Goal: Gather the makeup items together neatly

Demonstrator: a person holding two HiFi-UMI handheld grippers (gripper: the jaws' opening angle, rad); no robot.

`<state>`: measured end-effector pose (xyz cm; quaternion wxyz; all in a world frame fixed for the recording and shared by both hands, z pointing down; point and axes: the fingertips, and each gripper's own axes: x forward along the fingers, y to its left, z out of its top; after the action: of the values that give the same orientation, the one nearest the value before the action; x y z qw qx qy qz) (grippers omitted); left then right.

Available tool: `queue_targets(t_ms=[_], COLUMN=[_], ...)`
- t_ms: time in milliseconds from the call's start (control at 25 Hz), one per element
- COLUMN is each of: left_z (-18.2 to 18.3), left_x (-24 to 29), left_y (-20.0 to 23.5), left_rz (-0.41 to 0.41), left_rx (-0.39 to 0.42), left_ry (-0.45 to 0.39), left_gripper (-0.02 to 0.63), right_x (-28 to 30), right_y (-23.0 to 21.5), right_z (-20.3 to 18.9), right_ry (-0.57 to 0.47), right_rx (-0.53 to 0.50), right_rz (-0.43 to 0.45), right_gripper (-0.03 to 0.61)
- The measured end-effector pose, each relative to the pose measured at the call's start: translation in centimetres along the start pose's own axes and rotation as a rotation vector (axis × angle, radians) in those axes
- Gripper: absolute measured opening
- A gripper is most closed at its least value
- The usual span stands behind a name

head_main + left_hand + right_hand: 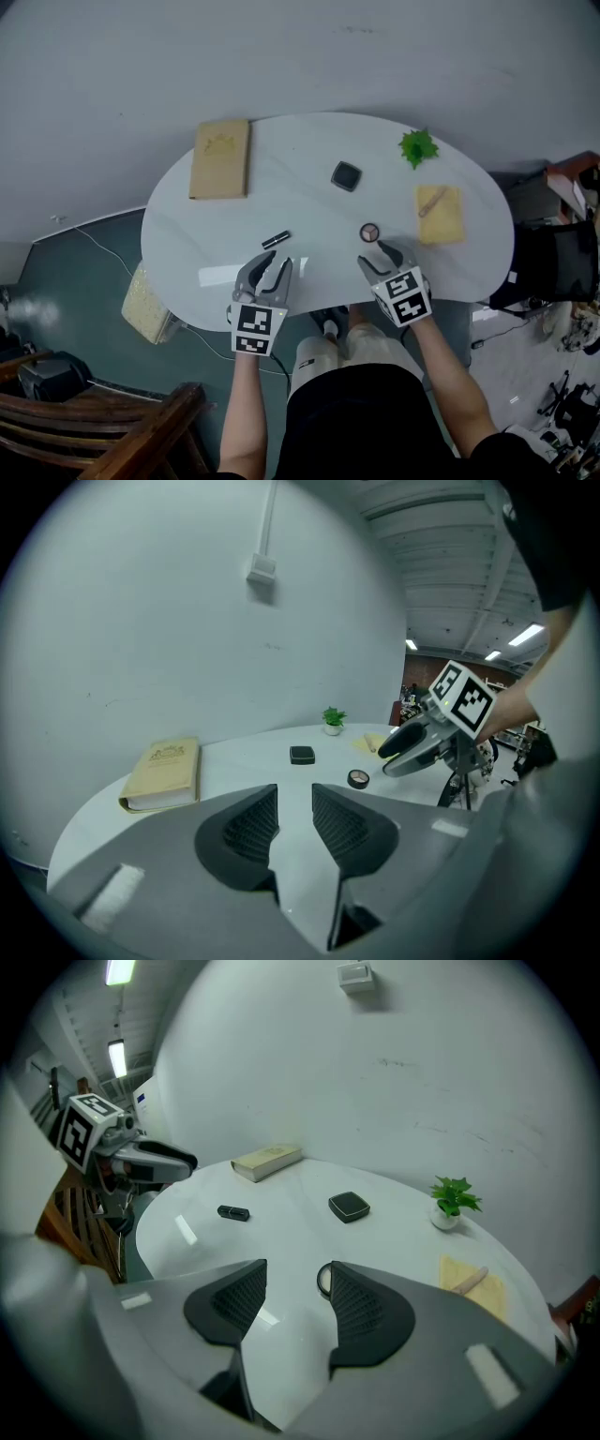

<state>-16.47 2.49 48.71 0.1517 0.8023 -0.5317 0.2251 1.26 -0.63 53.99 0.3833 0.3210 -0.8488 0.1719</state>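
Note:
Three makeup items lie apart on the white oval table [197, 225]: a black square compact [346, 175], a small round compact [370, 232] and a black lipstick tube [276, 239]. My left gripper [274, 264] hovers at the near edge just below the lipstick, open and empty. In the left gripper view its jaws [293, 794] frame only bare table. My right gripper [377, 253] sits just short of the round compact, open, holding nothing. In the right gripper view [298, 1269] the round compact [323, 1279] peeks out beside the right-hand jaw.
A tan book [220, 157] lies at the far left of the table. A small potted plant [418, 147] stands at the far right, with a yellow cloth [446, 223] carrying a beige stick [432, 201] in front of it. A wooden chair [103, 422] stands on the floor at lower left.

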Motion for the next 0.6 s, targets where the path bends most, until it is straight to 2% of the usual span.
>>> queue_targets(t_ms=[160, 600], left_z=[-1.8, -6.8], left_x=[1.3, 5.5], left_y=[0.7, 3.4], left_rz=[-0.001, 0.011], left_rx=[0.008, 0.110], left_ry=[0.037, 0.178], left_gripper=[0.124, 0.140], right_x=[-1.0, -2.3], right_y=[0.4, 1.0], right_z=[0.2, -1.2], right_ry=[-0.016, 0.002], right_rx=[-0.004, 0.005], right_rz=[-0.008, -0.013], right_gripper=[0.216, 0.216])
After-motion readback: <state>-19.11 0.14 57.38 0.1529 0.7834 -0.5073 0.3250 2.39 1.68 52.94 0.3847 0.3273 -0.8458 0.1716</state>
